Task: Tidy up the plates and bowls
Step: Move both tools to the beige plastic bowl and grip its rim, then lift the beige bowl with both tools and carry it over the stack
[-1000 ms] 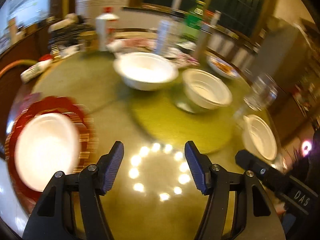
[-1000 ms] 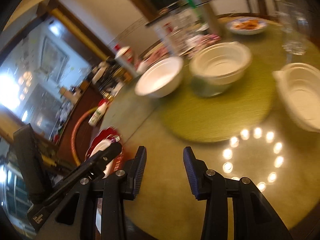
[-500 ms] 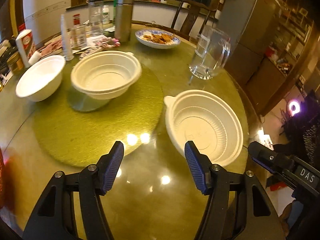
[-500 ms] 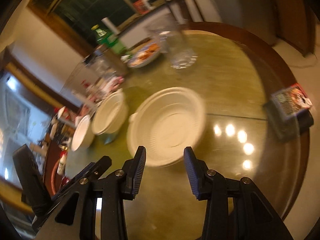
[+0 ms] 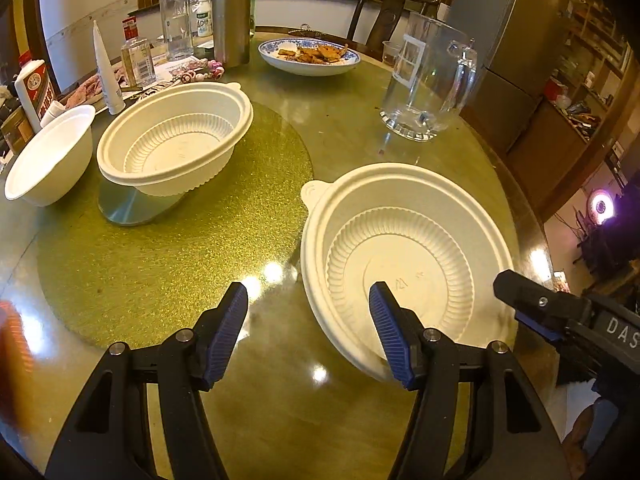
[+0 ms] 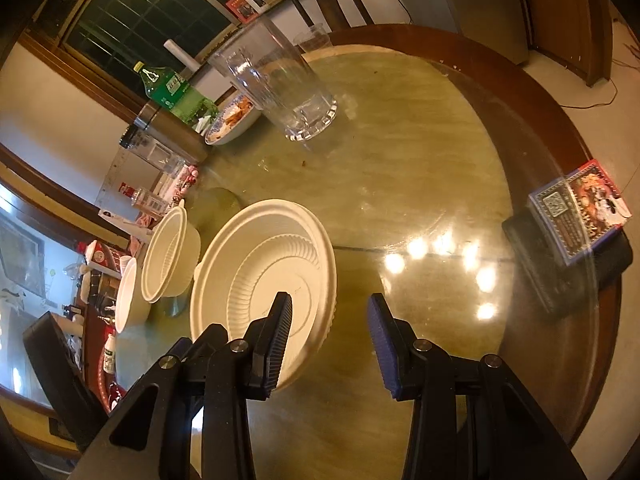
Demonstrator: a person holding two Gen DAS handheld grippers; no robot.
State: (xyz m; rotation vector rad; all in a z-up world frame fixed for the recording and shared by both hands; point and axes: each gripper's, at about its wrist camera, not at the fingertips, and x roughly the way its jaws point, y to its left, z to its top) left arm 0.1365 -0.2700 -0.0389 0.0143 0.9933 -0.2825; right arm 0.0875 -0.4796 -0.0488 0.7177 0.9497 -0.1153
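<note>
A cream ribbed plastic bowl (image 5: 404,256) sits on the glass tabletop close in front; it also shows in the right wrist view (image 6: 260,276). My left gripper (image 5: 308,328) is open, its jaws straddling the bowl's near left rim. My right gripper (image 6: 328,336) is open, its jaws straddling the bowl's right rim. A second cream ribbed bowl (image 5: 176,140) rests tilted on a shiny disc (image 5: 128,208) on the green turntable. A plain white bowl (image 5: 48,160) stands at the far left.
A glass pitcher (image 5: 428,84) stands behind the near bowl. A blue-rimmed plate of food (image 5: 308,56), a steel flask (image 5: 231,16), jars and bottles crowd the back. A printed box (image 6: 576,216) lies at the table's right edge.
Both grippers swung right from the red plate side and closed in on the near cream bowl, which now lies between each pair of fingers. Both stayed open.
</note>
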